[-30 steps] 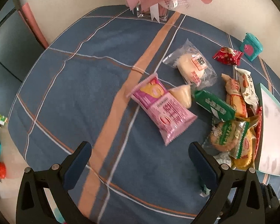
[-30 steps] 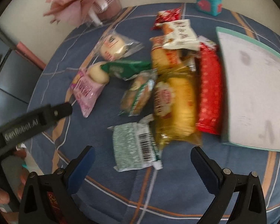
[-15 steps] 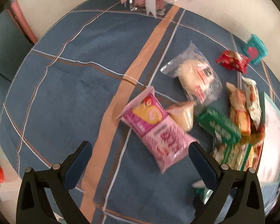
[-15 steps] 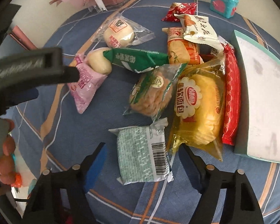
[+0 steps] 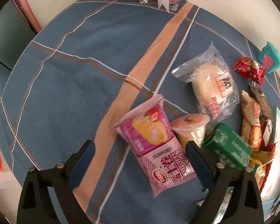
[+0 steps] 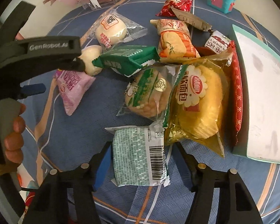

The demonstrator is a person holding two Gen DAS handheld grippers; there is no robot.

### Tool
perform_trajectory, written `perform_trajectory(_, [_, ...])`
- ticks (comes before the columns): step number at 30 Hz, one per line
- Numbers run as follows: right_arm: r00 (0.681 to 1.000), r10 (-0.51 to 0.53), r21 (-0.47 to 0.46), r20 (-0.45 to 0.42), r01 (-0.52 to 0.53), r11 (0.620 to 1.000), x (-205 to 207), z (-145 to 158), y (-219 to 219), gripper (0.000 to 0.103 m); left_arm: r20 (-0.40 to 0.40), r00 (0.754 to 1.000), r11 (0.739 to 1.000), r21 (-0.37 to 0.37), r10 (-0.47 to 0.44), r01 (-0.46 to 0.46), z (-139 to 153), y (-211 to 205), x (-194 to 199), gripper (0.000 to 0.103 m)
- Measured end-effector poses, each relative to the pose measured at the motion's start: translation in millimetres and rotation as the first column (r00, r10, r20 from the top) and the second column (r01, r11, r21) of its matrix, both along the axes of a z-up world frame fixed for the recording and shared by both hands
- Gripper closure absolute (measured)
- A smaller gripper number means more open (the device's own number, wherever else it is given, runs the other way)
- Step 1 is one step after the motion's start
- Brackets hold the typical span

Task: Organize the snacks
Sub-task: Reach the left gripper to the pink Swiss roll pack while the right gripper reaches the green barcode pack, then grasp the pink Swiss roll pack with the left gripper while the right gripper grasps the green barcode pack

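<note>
**Both hand-held grippers lowered onto snack packets**

Since the earlier frames both tools have come down and closed in: the left hand-held gripper (image 5: 140,156), wide before, now straddles the pink swiss-roll packet (image 5: 156,147) with a narrower gap, and the right hand-held gripper (image 6: 141,158) has narrowed around the green-patterned packet (image 6: 138,156).

Bench (image 5: 69,78): blue woven cloth, orange band and thin white and brown lines, slightly rumpled.

Tray (image 6: 265,97): flat, white floor with grey smudges, teal rim, at the right of the pile; a long red crinkled packet (image 6: 238,93) lies along its left edge.

Yellow cake bag (image 6: 197,102): glossy clear film, round fluted sponge inside, touching the red packet and overlapping the round biscuit pack (image 6: 149,91).

Green-patterned packet: rectangular, matte, barcode on its right end. Blue pads sit just beside both its long sides; contact cannot be confirmed.

Pink swiss-roll packet: glossy foil pillow, crimped ends, tilted. Right finger (image 5: 197,160) touches or nearly touches its edge; left finger stands apart from it.

Jelly cup (image 5: 190,128): translucent, peach lid, on its side, wedged between pink packet and dark green packet (image 5: 227,147), crowding the left tool's right finger.

White bun (image 5: 212,85) in clear wrapper, farther back.
</note>
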State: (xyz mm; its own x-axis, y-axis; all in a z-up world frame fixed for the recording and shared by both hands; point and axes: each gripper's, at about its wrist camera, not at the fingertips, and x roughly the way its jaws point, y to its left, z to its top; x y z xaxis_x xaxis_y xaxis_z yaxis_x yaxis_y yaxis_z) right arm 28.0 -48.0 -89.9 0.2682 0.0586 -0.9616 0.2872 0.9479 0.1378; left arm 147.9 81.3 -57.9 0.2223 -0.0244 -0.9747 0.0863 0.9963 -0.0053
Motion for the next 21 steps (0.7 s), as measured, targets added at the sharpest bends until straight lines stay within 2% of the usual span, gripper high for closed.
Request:
perform_trajectory(2, [1.0, 0.001, 0.005, 0.0, -0.001, 1.0, -2, 0, -1, 0.043, -0.011, 1.0, 1.0, 0.011, 0.005, -0.005, -3, 4, -3, 0.014])
perform_trajectory(7, [1.0, 0.008, 0.004, -0.005, -0.008, 1.0, -5, 2, -3, 0.049, -0.042, 0.999, 1.0, -0.001, 0.025, -0.025, -10, 24, -4, 0.044])
perform_trajectory(11, [1.0, 0.015, 0.005, -0.005, -0.015, 1.0, -15, 7, 3, 0.05, -0.03, 0.999, 1.0, -0.022, 0.016, -0.017, -5, 33, -9, 0.059])
perform_trajectory(17, [0.999, 0.008, 0.039, 0.035, -0.009, 0.999, -24, 26, 2, 0.051, -0.006, 1.0, 0.998, -0.051, 0.029, -0.029, 7, 50, -30, 0.062])
perform_trajectory(21, [0.997, -0.003, 0.071, 0.072, -0.002, 0.997, -31, 39, -2, 0.051, 0.033, 0.999, 0.997, -0.071, 0.039, -0.037, 31, 66, -48, 0.062])
